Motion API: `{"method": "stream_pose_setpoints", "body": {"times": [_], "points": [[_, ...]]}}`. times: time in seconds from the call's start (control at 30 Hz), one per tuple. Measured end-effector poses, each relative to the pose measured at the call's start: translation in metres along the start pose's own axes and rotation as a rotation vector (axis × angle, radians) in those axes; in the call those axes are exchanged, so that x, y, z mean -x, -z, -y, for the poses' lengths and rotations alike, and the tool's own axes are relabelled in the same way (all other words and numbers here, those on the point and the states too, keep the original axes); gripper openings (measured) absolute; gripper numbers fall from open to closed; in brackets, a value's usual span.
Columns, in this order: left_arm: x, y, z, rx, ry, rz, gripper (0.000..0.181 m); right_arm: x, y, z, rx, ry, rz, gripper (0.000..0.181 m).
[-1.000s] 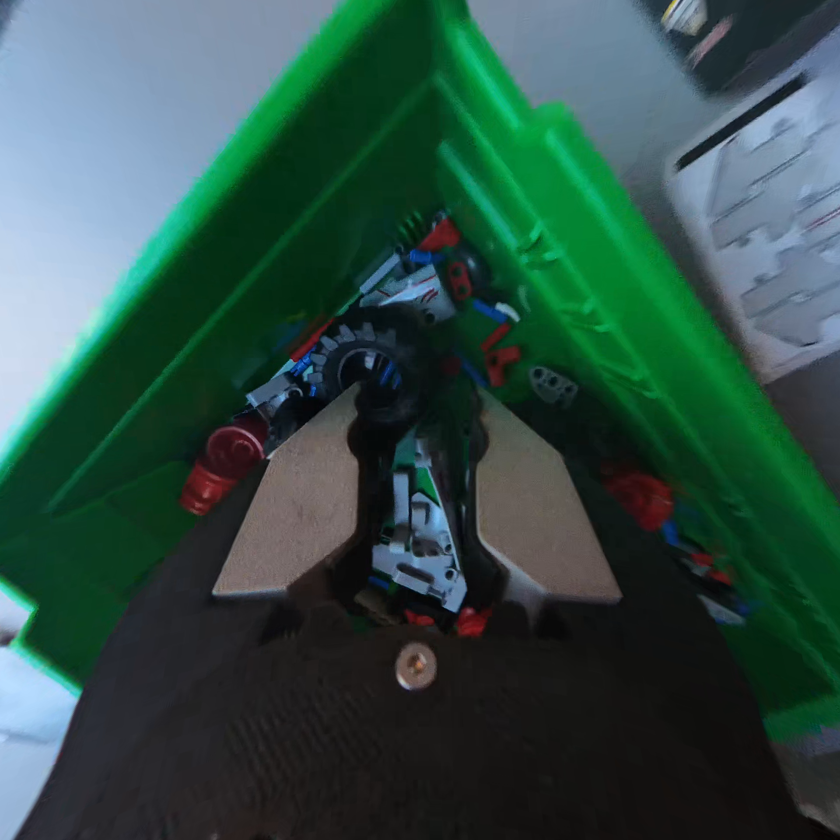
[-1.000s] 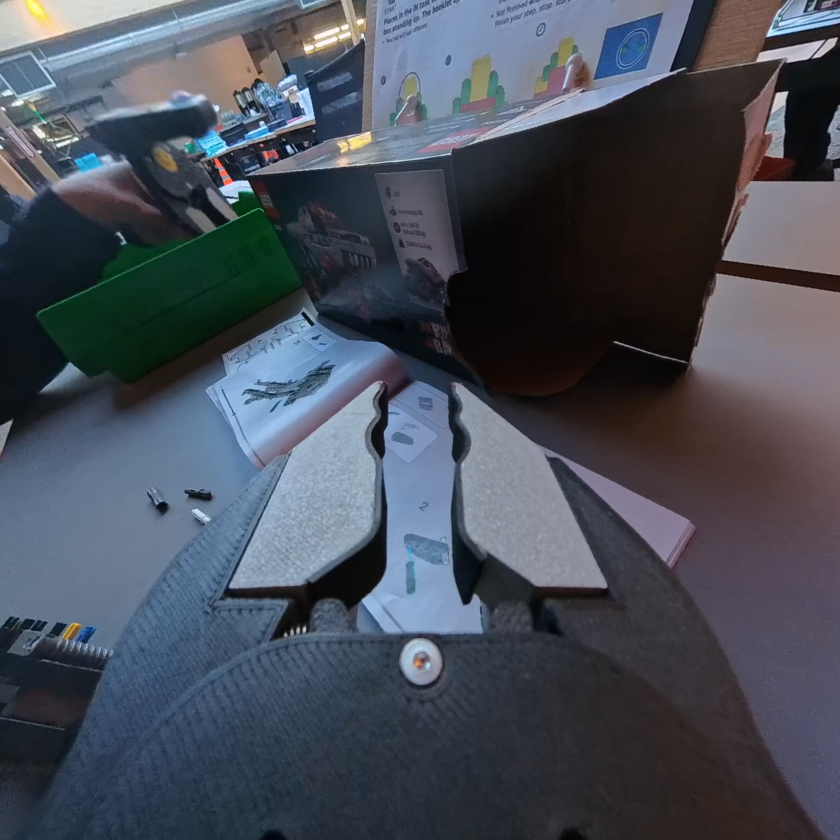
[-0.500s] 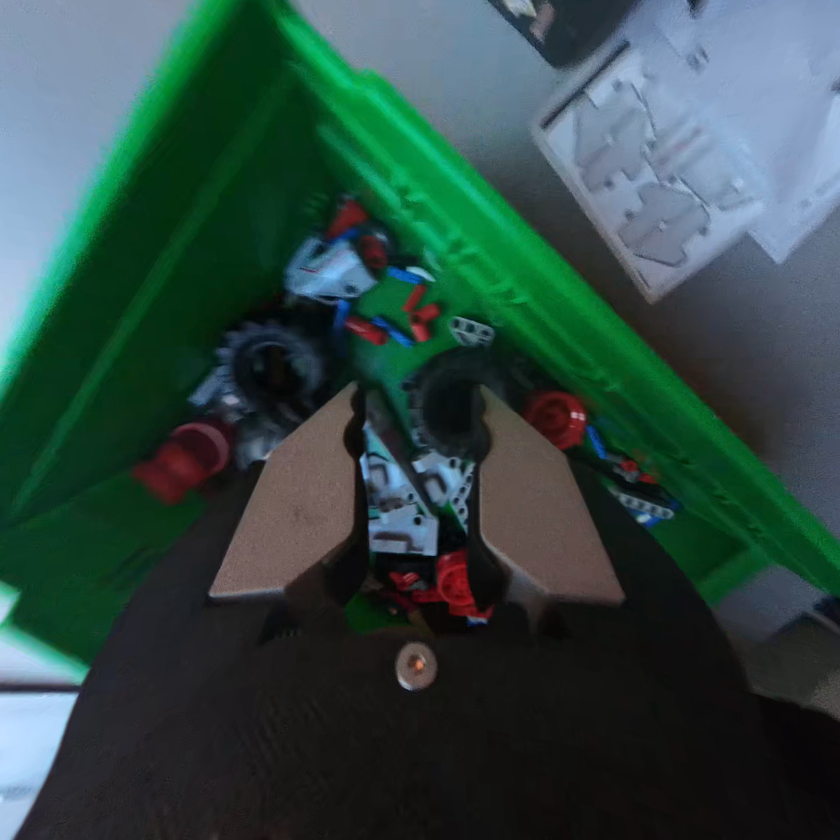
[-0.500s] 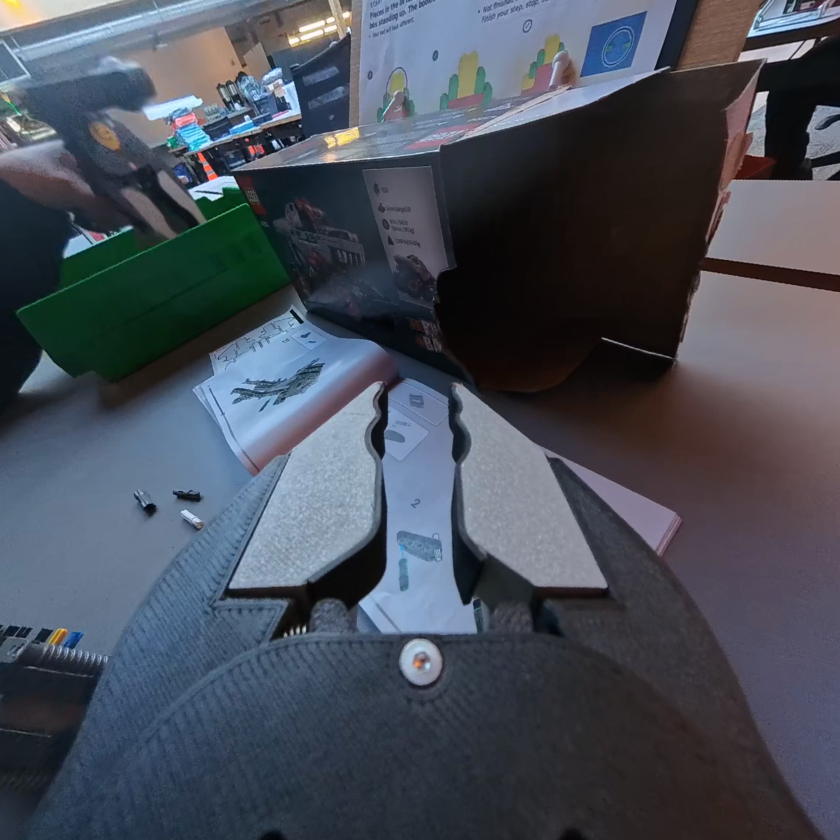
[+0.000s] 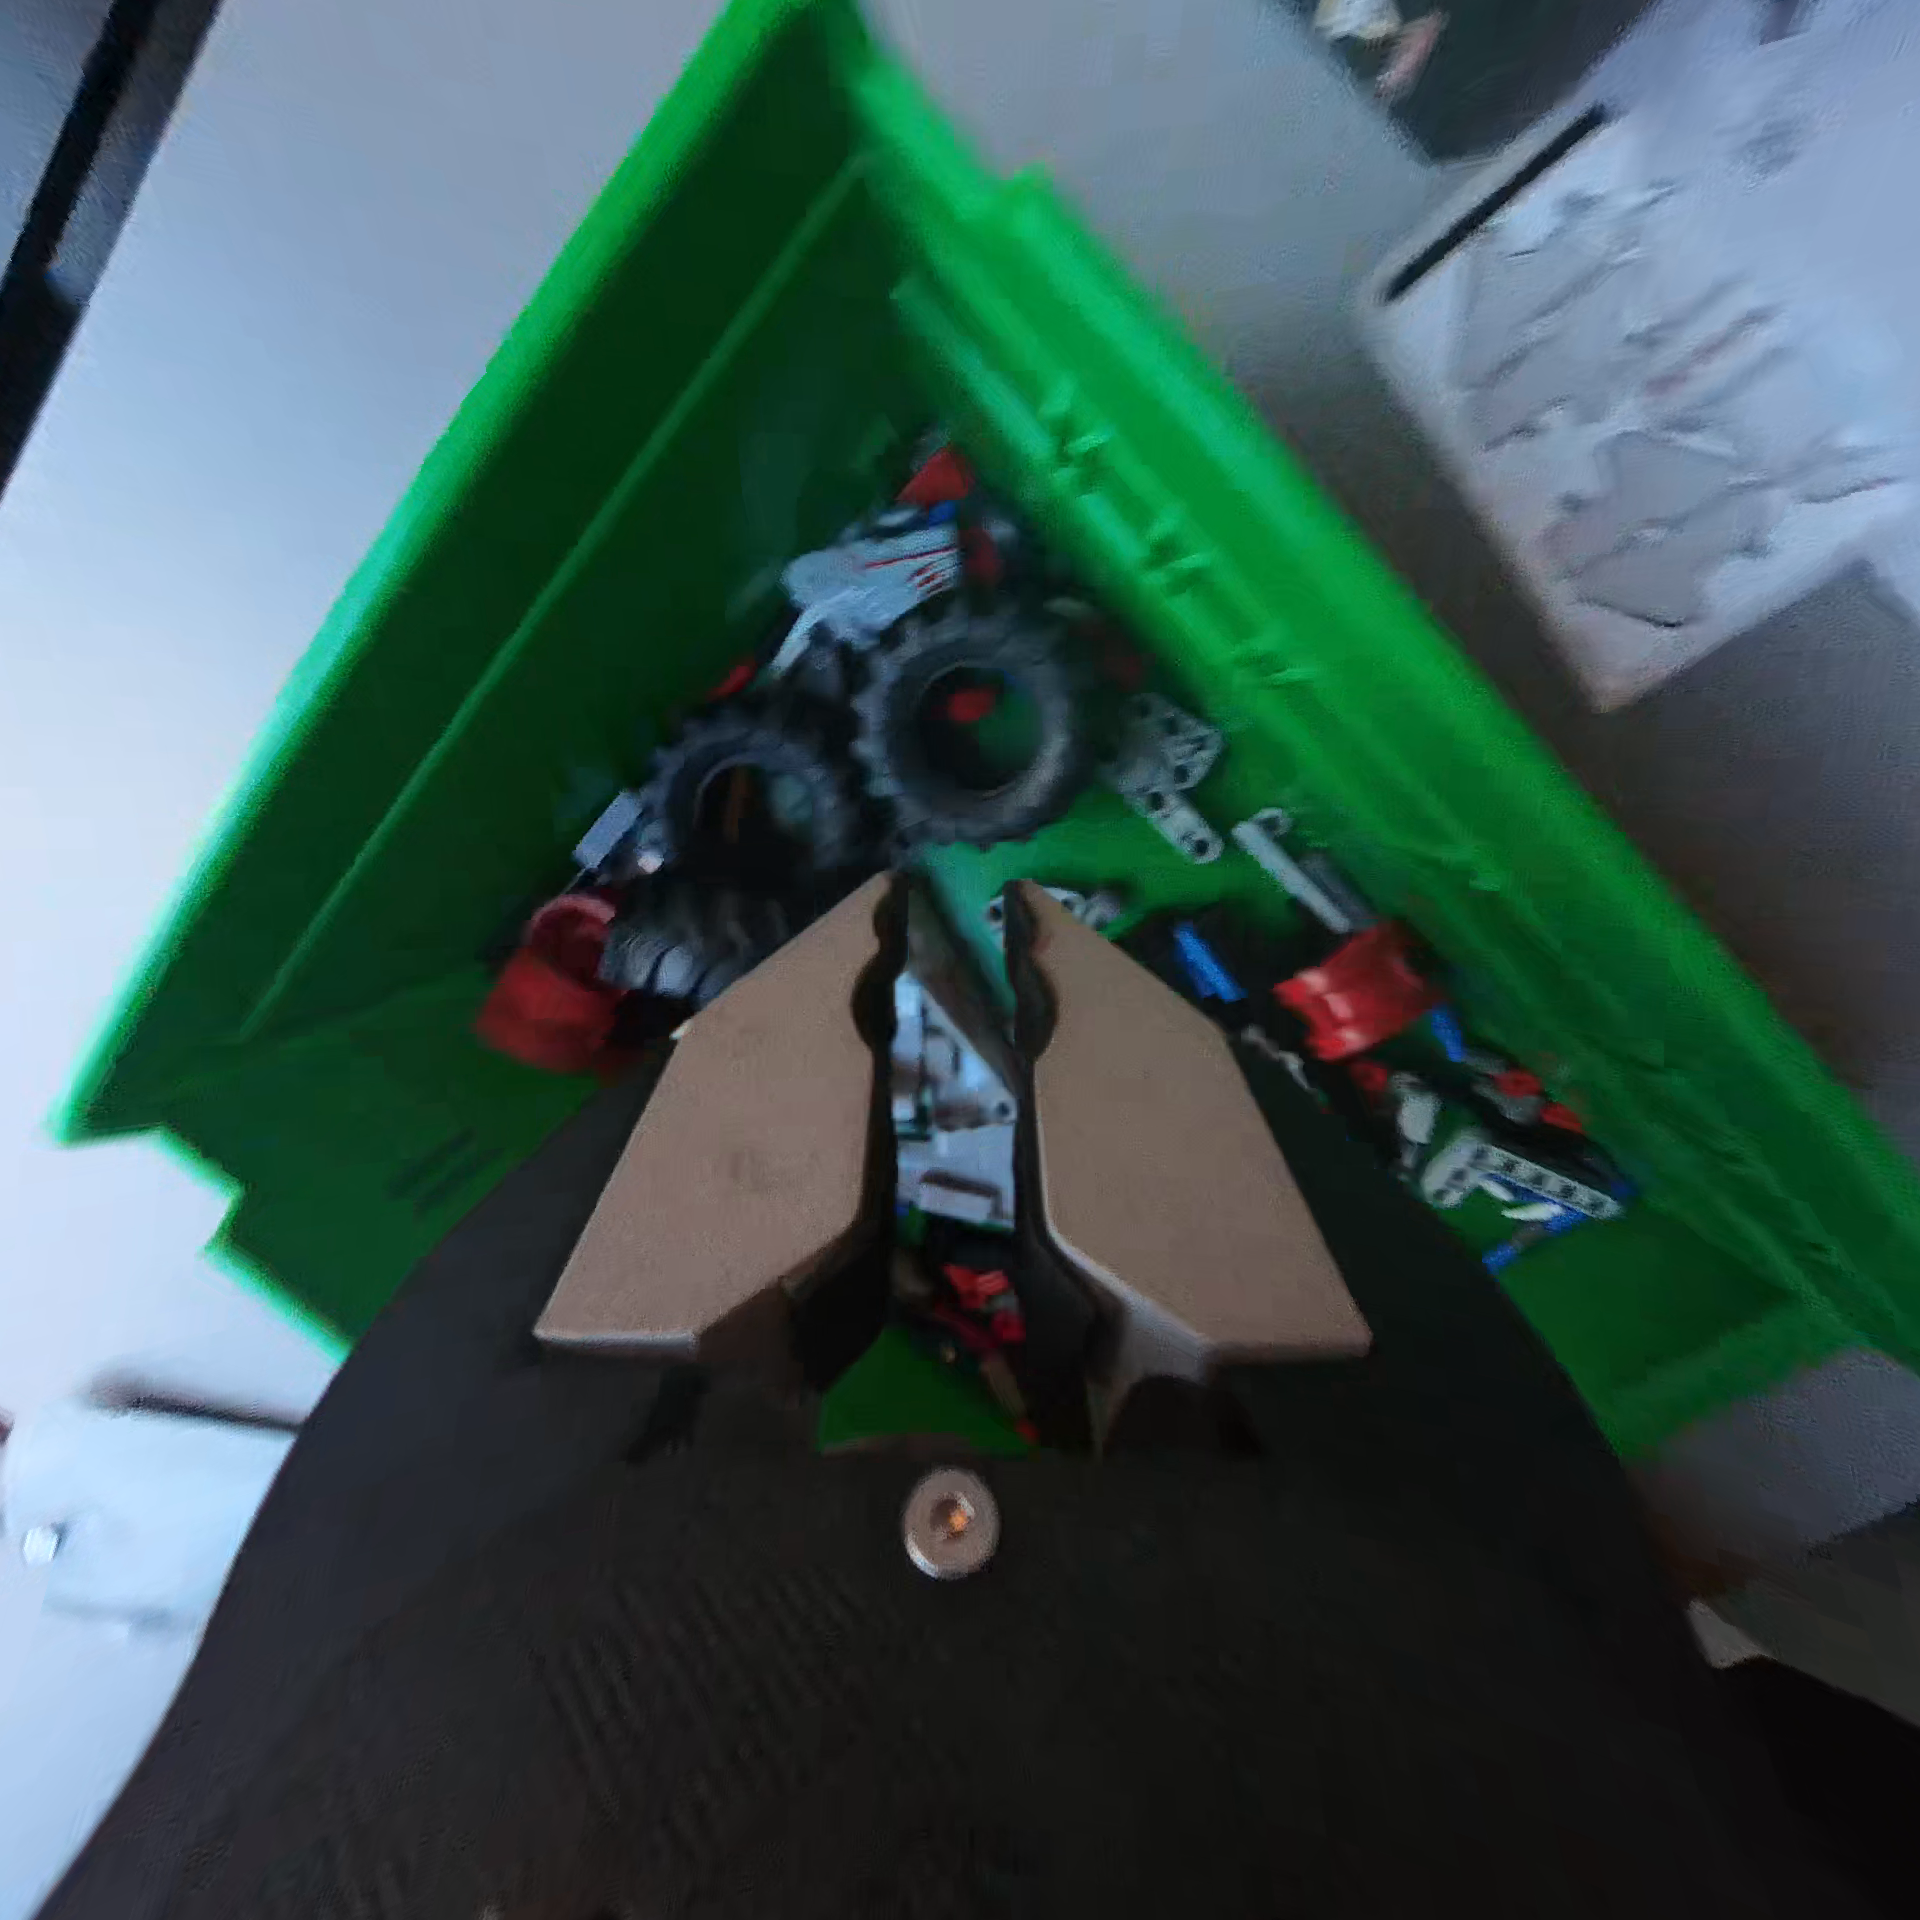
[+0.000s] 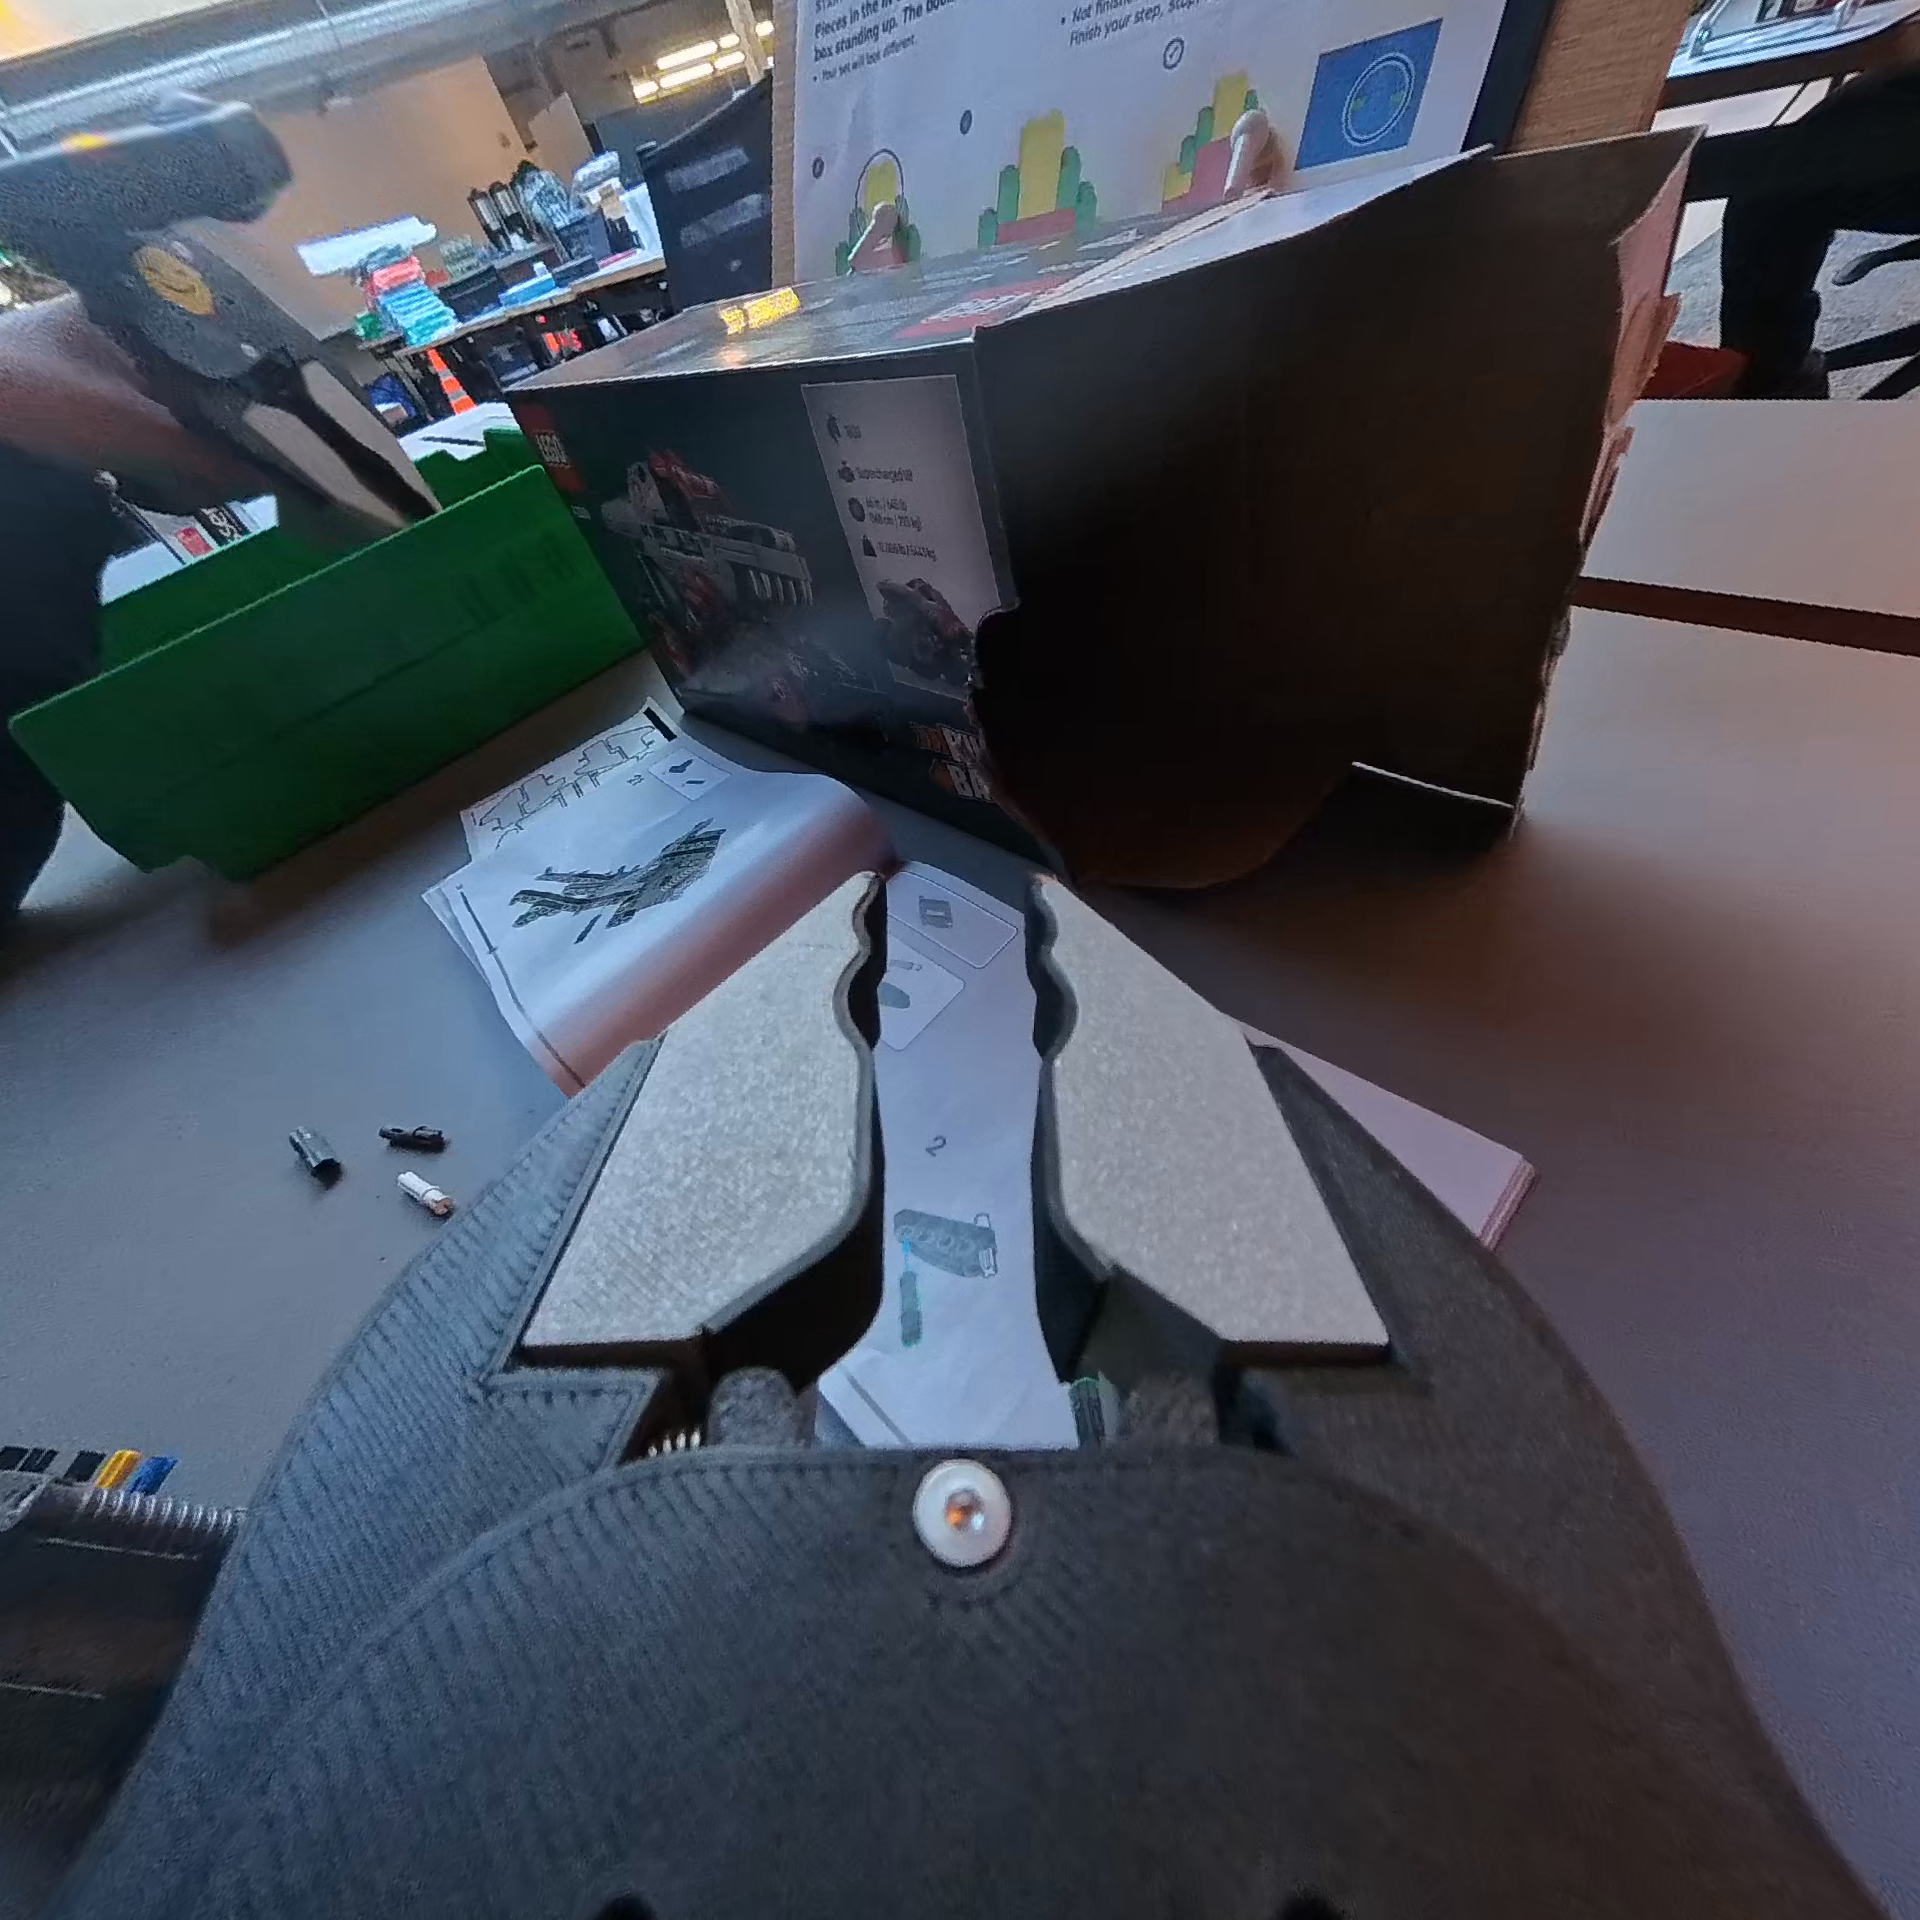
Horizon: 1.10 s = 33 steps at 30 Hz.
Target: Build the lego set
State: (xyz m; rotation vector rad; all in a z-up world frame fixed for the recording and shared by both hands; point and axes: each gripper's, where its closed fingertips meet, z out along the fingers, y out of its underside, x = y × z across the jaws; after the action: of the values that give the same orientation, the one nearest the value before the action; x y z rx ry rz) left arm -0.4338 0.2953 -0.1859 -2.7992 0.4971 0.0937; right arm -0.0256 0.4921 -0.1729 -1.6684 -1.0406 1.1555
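My left gripper (image 5: 954, 914) hangs over the green bin (image 5: 623, 520) of loose lego parts: black tyres (image 5: 966, 727), red hubs (image 5: 1351, 987), grey beams. Its jaws are nearly together on a thin grey piece (image 5: 961, 977) between the tips; blur hides the contact. The right wrist view shows this gripper (image 6: 343, 468) dipping into the bin (image 6: 312, 675). My right gripper (image 6: 954, 914) is open a little and empty, low over the open instruction booklet (image 6: 644, 883). Three small pins (image 6: 416, 1138) lie on the table to its left.
The dark lego box (image 6: 1247, 520) with a torn flap stands behind the booklet. A partly built dark assembly (image 6: 83, 1507) sits at the lower left. The booklet also shows right of the bin in the left wrist view (image 5: 1662, 364). Grey table (image 6: 1662, 1039) spreads to the right. My hands' fingertips stand some 45 cm from each other.
My left gripper's jaws have narrowed from wide open to nearly together while moving over the bin. My right gripper has barely moved and keeps the same small gap.
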Motion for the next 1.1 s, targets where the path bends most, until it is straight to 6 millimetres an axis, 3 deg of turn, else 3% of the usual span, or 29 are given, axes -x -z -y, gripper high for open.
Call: {"method": "stream_pose_setpoints", "body": {"times": [0.03, 0.17, 0.2, 0.27, 0.3, 0.37, 0.47, 0.6, 0.73, 0.8, 0.93, 1.03, 1.1], "points": [[-0.01, -0.002, 0.004, -0.011, -0.029, -0.038, 0.022, 0.0, 0.0, 0.0, -0.001, -0.001, -0.002, 0.024], [-0.036, -0.026, 0.001, 0.093, -0.118, -0.099, 0.04, -0.002, 0.001, 0.0, -0.002, -0.006, -0.006, 0.024], [-0.037, -0.034, -0.001, 0.125, -0.146, -0.084, 0.037, -0.002, 0.001, 0.001, -0.004, -0.006, -0.007, 0.024], [-0.03, -0.049, -0.003, 0.174, -0.178, -0.025, 0.032, -0.003, 0.001, 0.0, -0.003, -0.003, -0.012, 0.024], [-0.024, -0.05, 0.009, 0.126, -0.126, 0.002, 0.03, -0.003, 0.001, 0.0, -0.003, -0.002, -0.012, 0.024], [-0.006, -0.052, 0.007, 0.156, -0.05, 0.063, 0.025, -0.003, 0.001, 0.0, -0.001, -0.001, -0.013, 0.024], [-0.002, -0.049, 0.0, 0.165, -0.074, 0.074, 0.026, -0.003, 0.001, 0.0, 0.003, -0.003, -0.012, 0.024], [0.004, -0.03, 0.002, 0.125, -0.052, 0.105, 0.029, -0.003, 0.001, -0.001, 0.006, -0.004, -0.014, 0.024], [0.03, -0.008, -0.029, 0.213, -0.016, 0.232, 0.031, -0.003, 0.001, -0.001, 0.007, 0.002, -0.015, 0.024], [0.016, -0.006, -0.034, 0.199, -0.017, 0.123, 0.034, -0.002, 0.0, -0.002, 0.012, 0.007, -0.012, 0.024], [-0.042, -0.011, -0.034, 0.159, -0.204, -0.16, 0.041, 0.0, -0.001, -0.003, 0.021, 0.022, -0.006, 0.023], [-0.057, -0.033, -0.06, 0.341, -0.391, -0.151, 0.054, 0.001, -0.001, -0.003, 0.025, 0.028, -0.003, 0.023], [-0.059, -0.037, -0.062, 0.397, -0.49, -0.121, 0.059, 0.001, -0.001, -0.003, 0.025, 0.029, 0.0, 0.023]]}}
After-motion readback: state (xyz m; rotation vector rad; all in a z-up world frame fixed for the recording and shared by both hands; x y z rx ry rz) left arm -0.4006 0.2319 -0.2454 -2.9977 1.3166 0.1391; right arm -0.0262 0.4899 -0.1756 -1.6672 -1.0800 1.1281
